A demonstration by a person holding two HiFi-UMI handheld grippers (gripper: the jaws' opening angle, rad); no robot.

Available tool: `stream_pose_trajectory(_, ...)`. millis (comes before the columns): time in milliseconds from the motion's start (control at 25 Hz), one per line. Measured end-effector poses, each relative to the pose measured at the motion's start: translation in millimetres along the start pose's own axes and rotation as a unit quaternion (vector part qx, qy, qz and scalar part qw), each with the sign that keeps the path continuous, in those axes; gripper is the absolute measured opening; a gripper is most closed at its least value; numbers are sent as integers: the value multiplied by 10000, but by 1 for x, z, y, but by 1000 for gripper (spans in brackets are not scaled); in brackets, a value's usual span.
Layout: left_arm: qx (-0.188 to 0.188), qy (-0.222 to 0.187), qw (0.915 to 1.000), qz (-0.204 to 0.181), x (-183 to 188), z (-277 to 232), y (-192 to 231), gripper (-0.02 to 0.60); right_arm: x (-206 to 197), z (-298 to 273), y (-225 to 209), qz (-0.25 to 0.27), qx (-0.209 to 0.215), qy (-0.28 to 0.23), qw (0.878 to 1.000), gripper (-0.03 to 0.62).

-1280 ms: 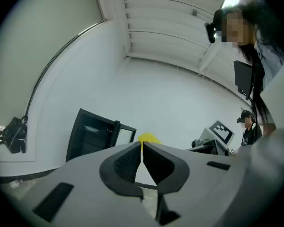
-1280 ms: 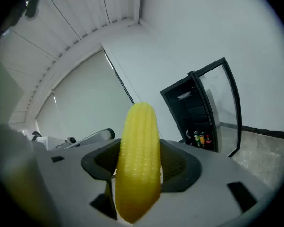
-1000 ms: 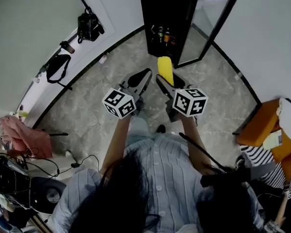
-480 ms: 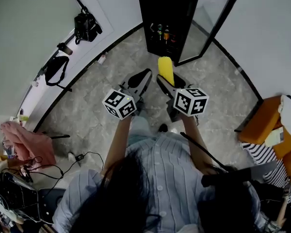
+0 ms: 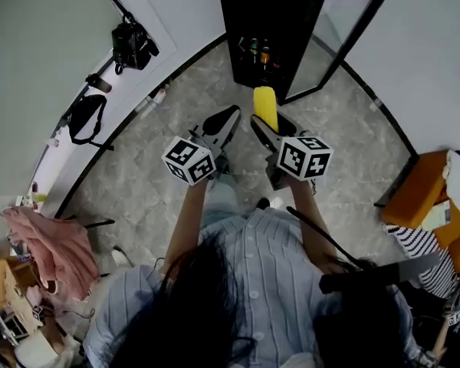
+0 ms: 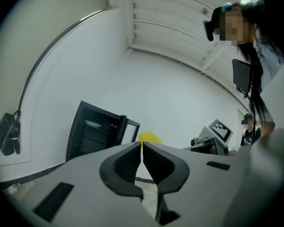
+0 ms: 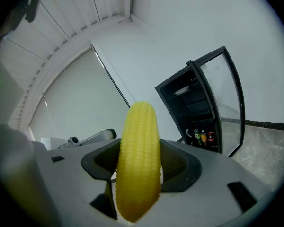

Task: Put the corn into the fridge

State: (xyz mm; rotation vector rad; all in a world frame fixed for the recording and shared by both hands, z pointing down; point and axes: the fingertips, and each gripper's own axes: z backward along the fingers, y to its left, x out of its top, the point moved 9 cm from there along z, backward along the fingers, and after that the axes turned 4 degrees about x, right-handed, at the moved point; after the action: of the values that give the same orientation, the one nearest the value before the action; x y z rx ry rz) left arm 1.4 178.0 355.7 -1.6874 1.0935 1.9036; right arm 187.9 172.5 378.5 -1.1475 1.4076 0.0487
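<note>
A yellow corn cob stands clamped between the jaws of my right gripper, which is shut on it. In the head view the corn points toward the black fridge, whose glass door hangs open to the right. Bottles sit on a low shelf inside. My left gripper is held beside the right gripper, shut, with nothing between its pads. From the left gripper view the fridge appears ahead and the corn tip shows just past the closed jaws.
Grey marble floor lies between me and the fridge. A camera and a black bag hang by the left wall. Pink cloth lies at the lower left, an orange seat at the right.
Both grippers and the corn have edged slightly closer to the fridge. The jaws keep the same hold.
</note>
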Motion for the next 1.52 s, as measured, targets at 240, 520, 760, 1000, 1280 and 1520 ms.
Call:
stream_pose_trajectory(240,-183,142,9997,19,14,-20,46,8,15,-42,-7,-169,-140,-63,9997,256)
stream_pose_trajectory(520,-448,301,9985,48,30,-27,104,8,25,-90,-3,-346,-416,-121,9985,256)
stream_pose_trajectory(760,-592,310,9977,127,42,-32,154,8,29,-130,3,-389,-584,-159,9974,256)
stream_pose_trajectory(1000,-875,376,9954,135,51,-36,187,8,31,-162,10,-455,-721,-267,9960,256)
stream_pose_trajectory(1280,-1076,405,9933,131,62,-33,224,8,33,-192,22,-495,-855,-393,9943,256)
stream_pose_trajectory(1520,-1164,469,9919,220,57,-32,237,8,28,-202,26,-548,-949,-380,9933,256)
